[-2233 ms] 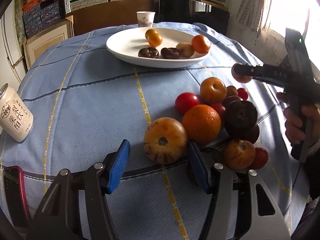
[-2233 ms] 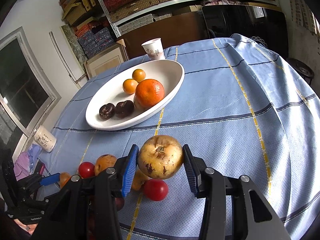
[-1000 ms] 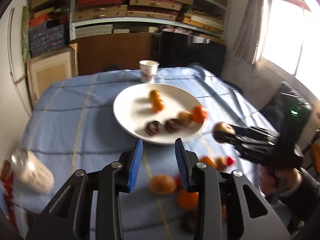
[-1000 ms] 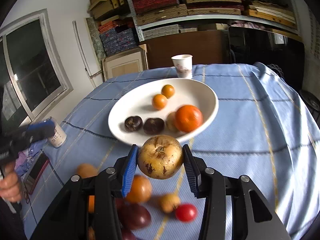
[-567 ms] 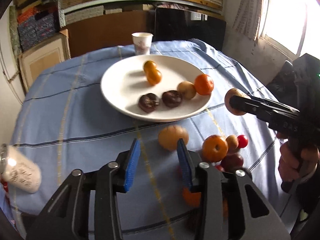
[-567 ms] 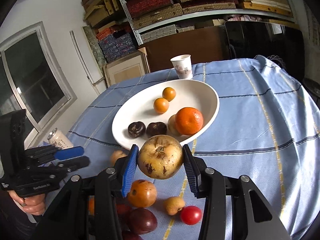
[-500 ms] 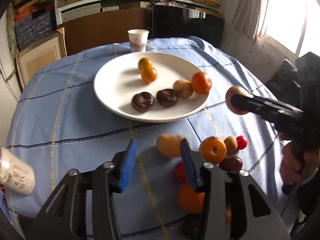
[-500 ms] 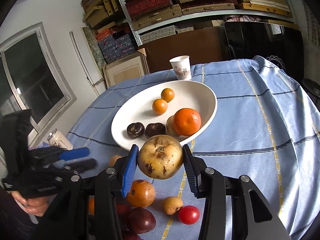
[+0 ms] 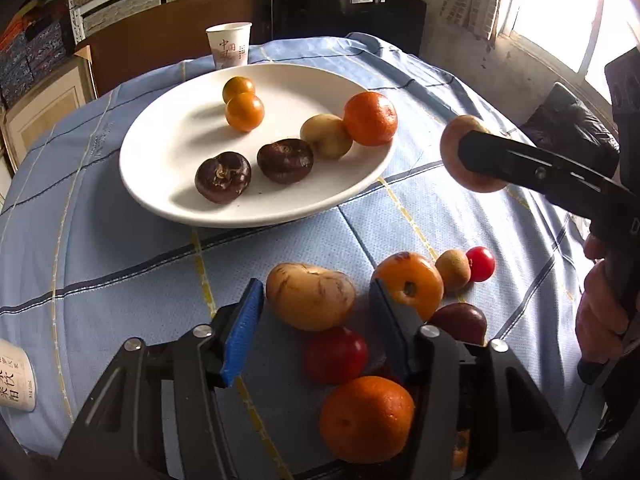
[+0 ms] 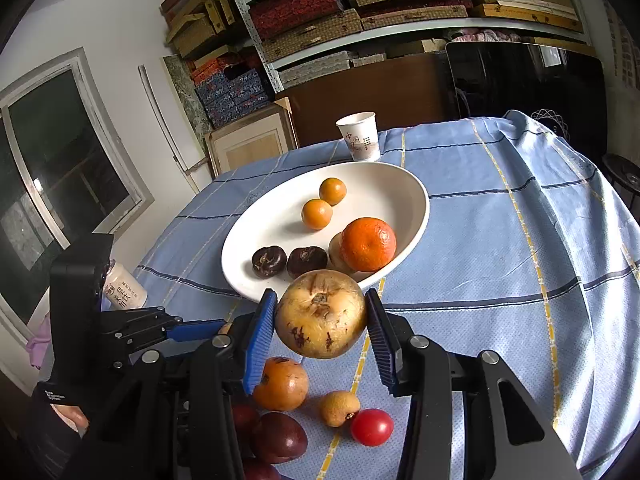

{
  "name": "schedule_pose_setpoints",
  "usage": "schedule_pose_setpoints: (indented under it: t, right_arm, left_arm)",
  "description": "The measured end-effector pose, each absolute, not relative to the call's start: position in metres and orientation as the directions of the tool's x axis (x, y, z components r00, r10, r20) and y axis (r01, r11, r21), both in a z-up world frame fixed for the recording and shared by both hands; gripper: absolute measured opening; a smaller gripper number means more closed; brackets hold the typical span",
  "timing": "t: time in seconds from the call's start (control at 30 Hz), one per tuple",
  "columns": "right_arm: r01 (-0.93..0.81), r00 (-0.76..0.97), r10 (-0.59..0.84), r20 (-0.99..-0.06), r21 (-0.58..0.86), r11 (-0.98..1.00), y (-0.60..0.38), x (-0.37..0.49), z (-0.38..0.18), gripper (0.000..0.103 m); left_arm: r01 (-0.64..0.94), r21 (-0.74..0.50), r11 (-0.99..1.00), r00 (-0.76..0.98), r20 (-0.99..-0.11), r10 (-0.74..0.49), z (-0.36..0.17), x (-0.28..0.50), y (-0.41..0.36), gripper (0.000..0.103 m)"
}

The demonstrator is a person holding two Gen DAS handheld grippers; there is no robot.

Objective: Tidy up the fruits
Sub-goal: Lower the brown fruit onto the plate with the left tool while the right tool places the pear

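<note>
A white plate (image 9: 172,152) (image 10: 384,188) on the blue cloth holds two small oranges, two dark fruits, a yellow fruit and a mandarin (image 9: 370,118). My right gripper (image 10: 321,328) is shut on a yellow-brown round fruit (image 10: 320,314) and holds it in the air just before the plate's near rim; it also shows in the left wrist view (image 9: 472,156). My left gripper (image 9: 316,312) is open, its blue pads on either side of a tan fruit (image 9: 310,296) that lies on the cloth. Loose fruits (image 9: 408,284) lie beside it.
A paper cup (image 9: 229,45) stands behind the plate. A drink can (image 10: 122,290) stands at the table's left edge, also seen in the left wrist view (image 9: 14,380). Shelves with boxes and a framed board stand behind the table. The cloth hangs over the right edge (image 10: 592,200).
My left gripper rose away from the fruit pile, then came back down and forward and opened wider around the tan fruit. My right gripper kept its fruit and moved nearer the plate.
</note>
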State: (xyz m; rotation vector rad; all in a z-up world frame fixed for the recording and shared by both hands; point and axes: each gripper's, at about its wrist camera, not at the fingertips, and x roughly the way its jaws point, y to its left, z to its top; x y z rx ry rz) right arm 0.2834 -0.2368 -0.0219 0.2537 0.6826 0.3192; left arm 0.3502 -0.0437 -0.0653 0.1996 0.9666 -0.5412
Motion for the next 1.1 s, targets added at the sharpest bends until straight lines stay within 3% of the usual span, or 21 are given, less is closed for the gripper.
schedule_pose_setpoints:
  t: [0.27,0.5,0.67,0.87,0.93,0.97,1.0,1.1]
  right_arm:
    - [-0.201,0.728,0.365,-0.58,0.329,0.923,-0.237,0.284,-0.023,0.045]
    - [-0.231,0.708,0.382,-0.594,0.318,0.92,-0.225,0.294,-0.023,0.045]
    - [-0.264,0.697,0.375,-0.611,0.268,0.927,-0.199,0.329,-0.02,0.045]
    - [-0.258,0.646,0.367,-0.67,0.261,0.93,-0.185,0.372,-0.035,0.046]
    - [-0.264,0.634,0.394,-0.665,0.292,0.919,-0.187,0.375,-0.033,0.052]
    - [-0.274,0.633,0.415,-0.654,0.312,0.91,-0.189,0.373,-0.03,0.054]
    - [-0.282,0.638,0.431,-0.638,0.327,0.902,-0.192,0.369,-0.026,0.054]
    - [-0.299,0.665,0.443,-0.601,0.329,0.896,-0.203,0.35,-0.012,0.055]
  left_arm:
    - [0.5,-0.057,0.864,0.468,-0.822,-0.325,-0.068,0.344,-0.039,0.044]
    - [0.467,-0.091,0.88,0.549,-0.751,-0.369,-0.027,0.337,-0.008,0.044]
    - [0.398,-0.071,0.915,0.611,-0.723,-0.322,-0.002,0.389,-0.006,0.044]
    - [0.315,-0.027,0.949,0.627,-0.744,-0.23,-0.014,0.45,-0.019,0.045]
    - [0.279,-0.034,0.96,0.628,-0.75,-0.209,-0.015,0.458,-0.017,0.057]
    - [0.265,-0.034,0.964,0.639,-0.743,-0.202,-0.014,0.458,-0.014,0.071]
    - [0.25,-0.035,0.968,0.658,-0.727,-0.197,-0.01,0.455,-0.011,0.078]
    - [0.225,-0.036,0.974,0.7,-0.69,-0.187,0.006,0.432,0.001,0.092]
